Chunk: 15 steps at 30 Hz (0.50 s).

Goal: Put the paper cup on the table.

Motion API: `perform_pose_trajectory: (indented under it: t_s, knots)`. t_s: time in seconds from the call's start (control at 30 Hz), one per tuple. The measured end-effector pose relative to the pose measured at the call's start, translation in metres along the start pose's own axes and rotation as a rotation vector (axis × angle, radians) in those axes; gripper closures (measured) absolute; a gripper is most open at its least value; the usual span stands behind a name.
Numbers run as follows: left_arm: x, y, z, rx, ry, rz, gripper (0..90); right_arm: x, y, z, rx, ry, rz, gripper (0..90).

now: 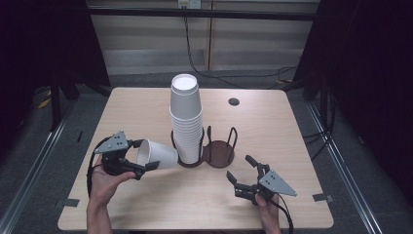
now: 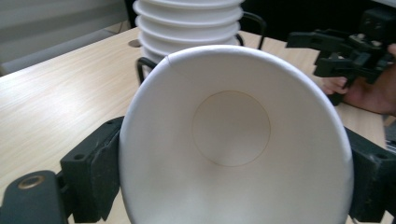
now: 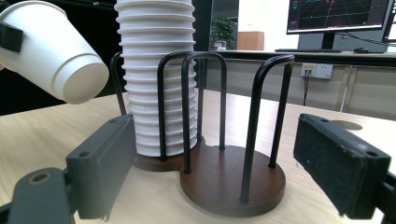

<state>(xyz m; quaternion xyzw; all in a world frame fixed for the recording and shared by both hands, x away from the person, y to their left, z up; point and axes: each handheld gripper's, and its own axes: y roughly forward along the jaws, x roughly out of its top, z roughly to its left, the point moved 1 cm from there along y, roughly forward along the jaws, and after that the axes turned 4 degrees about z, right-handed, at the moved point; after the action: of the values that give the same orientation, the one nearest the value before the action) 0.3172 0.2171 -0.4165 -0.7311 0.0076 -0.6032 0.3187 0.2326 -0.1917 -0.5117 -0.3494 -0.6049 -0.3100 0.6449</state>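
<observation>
Near the worktop's left edge, seen from above, the left gripper (image 1: 141,155) is pinching a white paper cup (image 1: 157,154) on its side, its base pointing toward the tall cup stack (image 1: 186,122) standing in the left ring of the dark wire holder (image 1: 219,152) at the worktop's middle; the right gripper (image 1: 243,170) is hovering spread near the front edge. Along the left gripper's view, both jaws are pressing the cup's rim (image 2: 233,140). Along the right gripper's view, its jaws are gaping toward the holder's bare ring (image 3: 233,182).
</observation>
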Motion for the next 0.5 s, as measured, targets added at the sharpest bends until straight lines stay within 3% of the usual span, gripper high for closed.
perform_pose_trajectory:
  t_s: [0.07, 0.17, 0.37, 0.5]
  knots:
    - [0.003, -0.002, 0.004, 0.023, 0.002, 0.025, 10.9, 0.0, 0.0, 0.0, 0.0, -0.001, -0.001, 12.7]
    - [0.005, -0.004, 0.01, 0.021, -0.005, 0.04, 10.9, 0.0, 0.0, 0.0, 0.0, -0.002, -0.002, 12.7]
    - [0.012, -0.006, 0.025, 0.056, -0.051, 0.061, 10.6, 0.0, 0.0, 0.0, 0.001, -0.001, -0.001, 12.8]
    - [0.019, -0.01, 0.03, 0.086, -0.043, 0.088, 10.6, 0.0, 0.0, 0.0, 0.002, -0.002, -0.003, 12.8]
